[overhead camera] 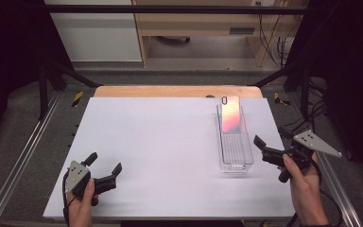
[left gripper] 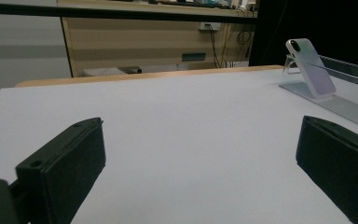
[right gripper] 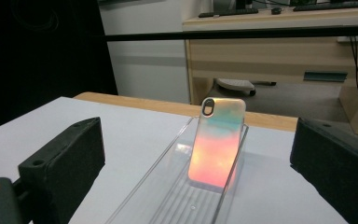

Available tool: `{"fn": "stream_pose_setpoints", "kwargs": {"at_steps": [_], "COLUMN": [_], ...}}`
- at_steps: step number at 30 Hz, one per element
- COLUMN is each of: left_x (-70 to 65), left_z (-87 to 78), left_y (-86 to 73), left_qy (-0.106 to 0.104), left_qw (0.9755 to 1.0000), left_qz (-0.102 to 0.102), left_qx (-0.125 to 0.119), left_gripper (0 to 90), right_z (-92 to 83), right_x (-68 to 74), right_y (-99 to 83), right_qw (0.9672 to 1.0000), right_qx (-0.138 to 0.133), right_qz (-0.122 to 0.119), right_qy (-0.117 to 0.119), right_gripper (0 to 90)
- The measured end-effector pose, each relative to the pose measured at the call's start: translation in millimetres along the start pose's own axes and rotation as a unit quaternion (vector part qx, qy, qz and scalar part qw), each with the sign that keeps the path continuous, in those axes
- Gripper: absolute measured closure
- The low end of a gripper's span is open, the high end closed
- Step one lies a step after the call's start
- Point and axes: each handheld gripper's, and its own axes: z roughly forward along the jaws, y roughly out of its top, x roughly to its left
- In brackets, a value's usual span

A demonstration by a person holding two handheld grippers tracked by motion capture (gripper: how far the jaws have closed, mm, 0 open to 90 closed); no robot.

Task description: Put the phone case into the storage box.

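The work looks to be at its start, the approach to the phone case [overhead camera: 230, 114]. The case leans upright at the far end of a clear plastic tray [overhead camera: 235, 163] on the right side of the white desk [overhead camera: 160, 142]. The right claw [overhead camera: 264, 147] hovers just beside the tray's near right edge, jaws wide apart, holding and touching nothing. The left claw [overhead camera: 105, 166] waits well apart near the desk's front left, jaws also spread and empty. The next move likely calls for the right claw to advance along the tray and straddle the case.
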Motion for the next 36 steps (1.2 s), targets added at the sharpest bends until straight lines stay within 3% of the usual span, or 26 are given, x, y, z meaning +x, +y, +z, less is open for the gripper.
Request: {"fn": "stream_pose_setpoints", "kwargs": {"at_steps": [9,23,36], "left_x": [-0.7,-3.0,-4.0], "left_z": [-2.3,-10.9,-13.8], "left_y": [-0.6,-0.8,-1.2], "left_qy": [0.0,-0.005,-0.014], "left_qw": [1.0,0.9999,0.9998], "left_qz": [0.003,0.009,0.013], "left_qx": [0.002,0.0,0.001], "left_gripper": [0.8,0.9,0.9], "right_z": [-10.6,-26.3,-30.0], "right_x": [-7.6,-17.2,-23.0], "right_y": [-12.4,-33.0,-59.8], "right_qw": [0.9999,0.9998,0.9999], "right_qx": [-0.004,-0.013,-0.013], "right_qz": [-0.008,-0.012,-0.009], "right_qy": [-0.011,0.001,0.002], "right_gripper": [3.4,3.6,3.7]}}
